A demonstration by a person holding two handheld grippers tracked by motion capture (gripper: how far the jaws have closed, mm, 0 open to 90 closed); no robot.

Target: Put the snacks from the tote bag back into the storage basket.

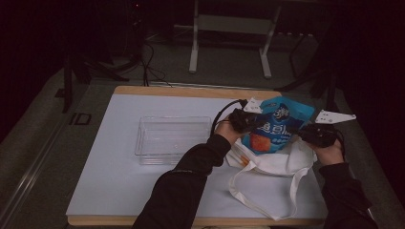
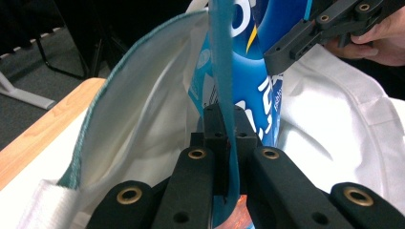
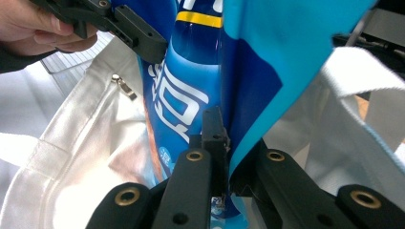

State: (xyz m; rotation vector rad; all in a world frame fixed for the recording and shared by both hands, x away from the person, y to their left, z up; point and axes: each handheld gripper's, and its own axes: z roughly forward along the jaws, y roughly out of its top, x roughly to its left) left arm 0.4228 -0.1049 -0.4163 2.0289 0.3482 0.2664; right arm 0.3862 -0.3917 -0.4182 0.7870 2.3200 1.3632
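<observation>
Item: blue snack bag (image 1: 276, 128), each side edge pinched by left gripper (image 1: 244, 119) and right gripper (image 1: 313, 134) over white tote (image 1: 277, 162); advise keeping both pinches firm and level when moving it.

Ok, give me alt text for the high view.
Two hand-held grippers, left and right, pinch a blue snack bag above a white tote bag. A clear plastic tray sits to their left on the white table.

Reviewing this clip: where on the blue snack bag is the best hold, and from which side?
The thin side edges of the blue snack bag, one from each side. It stands upright in the white tote bag, so its flat seams face outward; the left gripper and right gripper clamp them that way.
</observation>
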